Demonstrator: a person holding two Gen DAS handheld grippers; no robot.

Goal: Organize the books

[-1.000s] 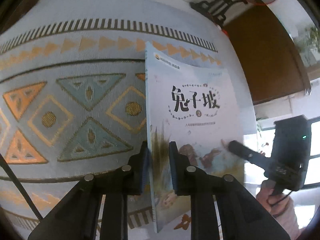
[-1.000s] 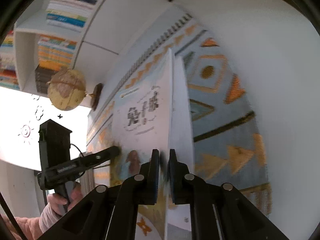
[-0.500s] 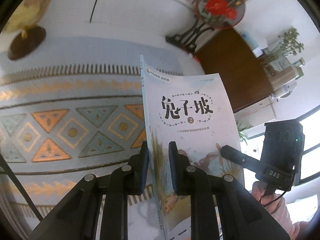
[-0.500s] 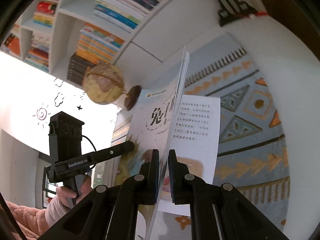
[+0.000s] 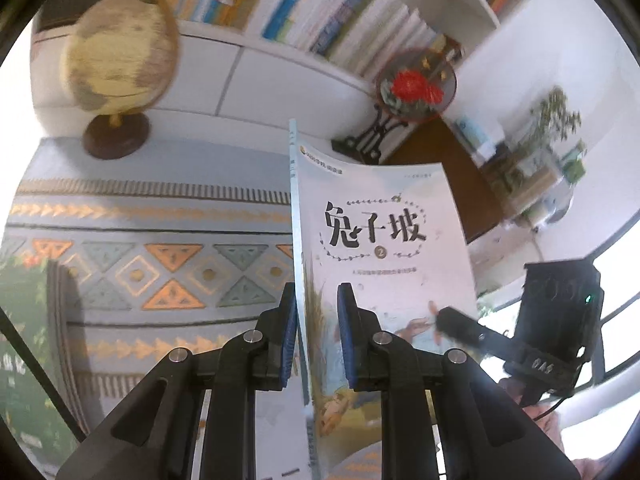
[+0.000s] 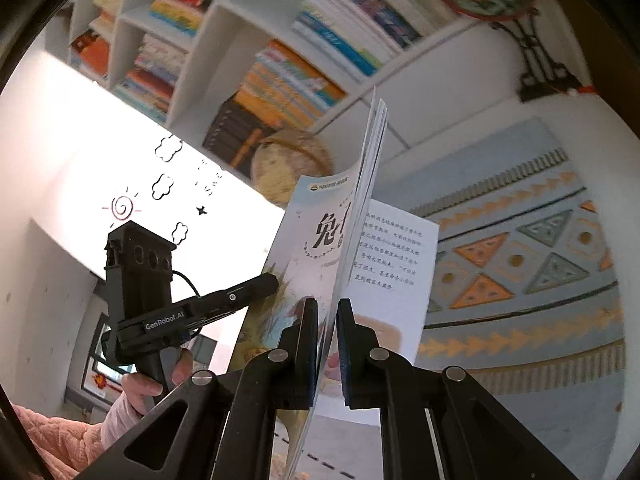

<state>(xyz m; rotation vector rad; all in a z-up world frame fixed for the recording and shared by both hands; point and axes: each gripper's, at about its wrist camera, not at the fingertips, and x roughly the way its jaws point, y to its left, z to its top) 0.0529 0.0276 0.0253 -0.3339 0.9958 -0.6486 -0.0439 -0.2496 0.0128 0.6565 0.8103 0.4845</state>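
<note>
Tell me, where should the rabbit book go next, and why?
Probably onward toward the bookshelf. The book is off the patterned cloth, pinched by the left gripper near its spine and the right gripper at its open edge. The pages are fanning apart, so keep the move short and steady, clear of the globe standing in front of the shelves.

The book (image 5: 384, 248) has a smooth, slightly shiny paper cover. The tongs (image 5: 316, 332) look like matt black plastic with shiny metal screws. The patterned cloth (image 5: 160, 248) at left looks woven and matt.
</note>
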